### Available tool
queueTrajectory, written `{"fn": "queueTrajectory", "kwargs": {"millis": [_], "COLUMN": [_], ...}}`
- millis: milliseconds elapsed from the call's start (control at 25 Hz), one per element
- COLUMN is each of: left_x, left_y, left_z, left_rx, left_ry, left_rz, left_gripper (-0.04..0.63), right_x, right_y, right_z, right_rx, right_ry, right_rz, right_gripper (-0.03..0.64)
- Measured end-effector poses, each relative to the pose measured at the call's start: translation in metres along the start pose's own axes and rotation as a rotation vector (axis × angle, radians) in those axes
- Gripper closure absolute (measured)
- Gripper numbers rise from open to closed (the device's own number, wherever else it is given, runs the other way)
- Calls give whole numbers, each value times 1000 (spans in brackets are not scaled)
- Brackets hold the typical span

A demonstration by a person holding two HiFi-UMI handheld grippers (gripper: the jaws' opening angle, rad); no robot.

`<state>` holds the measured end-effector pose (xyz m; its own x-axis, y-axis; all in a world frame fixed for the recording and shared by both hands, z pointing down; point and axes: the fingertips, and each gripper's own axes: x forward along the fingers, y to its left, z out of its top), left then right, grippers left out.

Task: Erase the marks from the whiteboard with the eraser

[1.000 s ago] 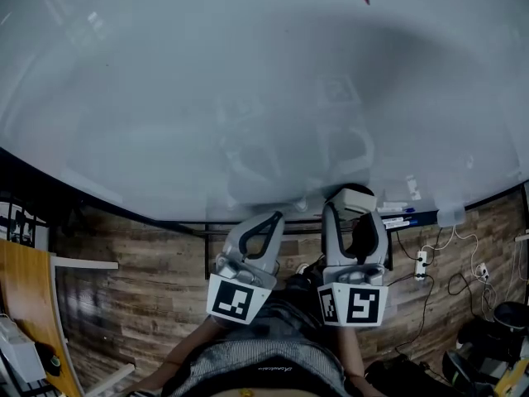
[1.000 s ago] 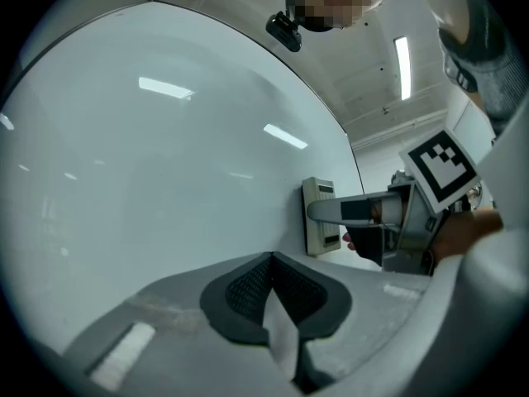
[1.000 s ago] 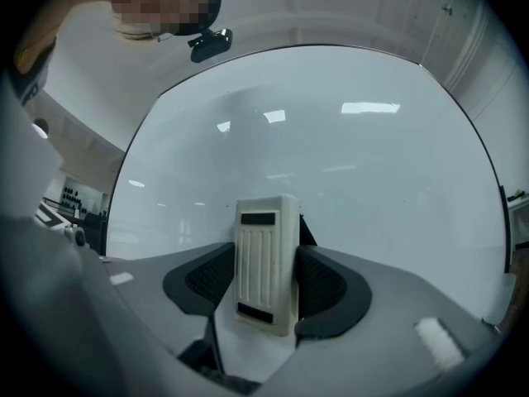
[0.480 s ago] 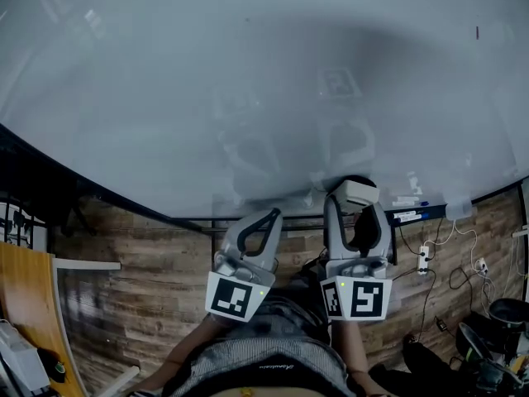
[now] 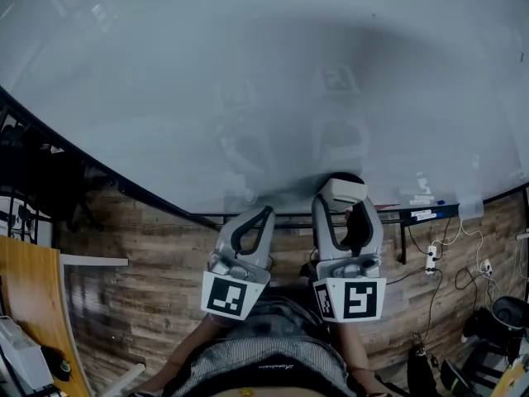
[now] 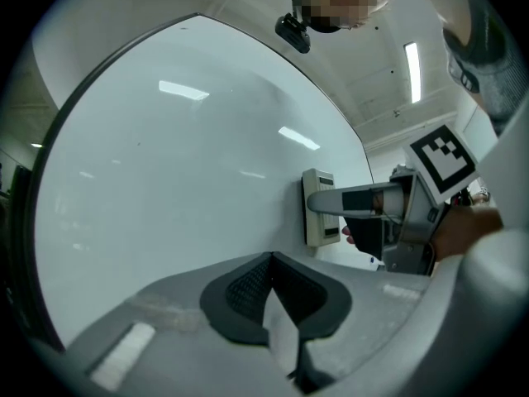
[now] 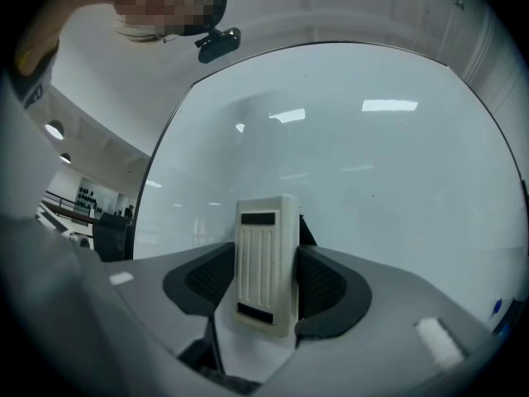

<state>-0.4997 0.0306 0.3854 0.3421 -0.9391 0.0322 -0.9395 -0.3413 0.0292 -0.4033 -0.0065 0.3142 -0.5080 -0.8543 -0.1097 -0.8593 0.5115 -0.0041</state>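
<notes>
Sliding to the view's right edge, the small mark [image 5: 521, 56] remains unwiped, well apart from the eraser [image 5: 343, 191] the right gripper [image 7: 266, 281] pinches; left gripper's [image 5: 264, 213] jaws pressed together.

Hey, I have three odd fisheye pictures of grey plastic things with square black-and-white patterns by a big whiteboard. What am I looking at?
There is no robot here. A person holds a grey hand-held gripper in each hand, and the square-patterned cubes belong to them. One picture comes from a camera on the person's head, looking down at the large white whiteboard and the brown wooden floor. The other two come from cameras riding on each gripper. The right gripper has its tongs shut on a cream ribbed plastic eraser, held up to the board. The left gripper has its tongs closed on nothing.
</notes>
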Motion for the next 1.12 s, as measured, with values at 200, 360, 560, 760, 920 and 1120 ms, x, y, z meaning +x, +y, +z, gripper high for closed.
{"fn": "queueTrajectory", "kwargs": {"millis": [200, 360, 560, 760, 920, 1120], "left_x": [-2, -23, -43, -77, -95, -123], "left_y": [0, 23, 42, 75, 89, 115], "left_z": [-3, -8, -10, -10, -11, -10], "left_rx": [8, 10, 8, -6, -13, -18], "left_ry": [12, 16, 18, 14, 11, 11], "left_rz": [35, 67, 111, 174, 231, 315], "left_gripper": [592, 592, 592, 592, 592, 592], "right_x": [0, 6, 16, 33, 39, 49], "right_y": [-3, 22, 55, 123, 151, 191], "right_z": [-2, -5, -6, -8, -7, -7], "right_rx": [29, 33, 36, 35, 23, 10], "right_ry": [-11, -17, -18, -16, -26, -26], "right_rz": [21, 35, 102, 221, 287, 373], "right_gripper": [376, 376, 376, 376, 377, 377]}}
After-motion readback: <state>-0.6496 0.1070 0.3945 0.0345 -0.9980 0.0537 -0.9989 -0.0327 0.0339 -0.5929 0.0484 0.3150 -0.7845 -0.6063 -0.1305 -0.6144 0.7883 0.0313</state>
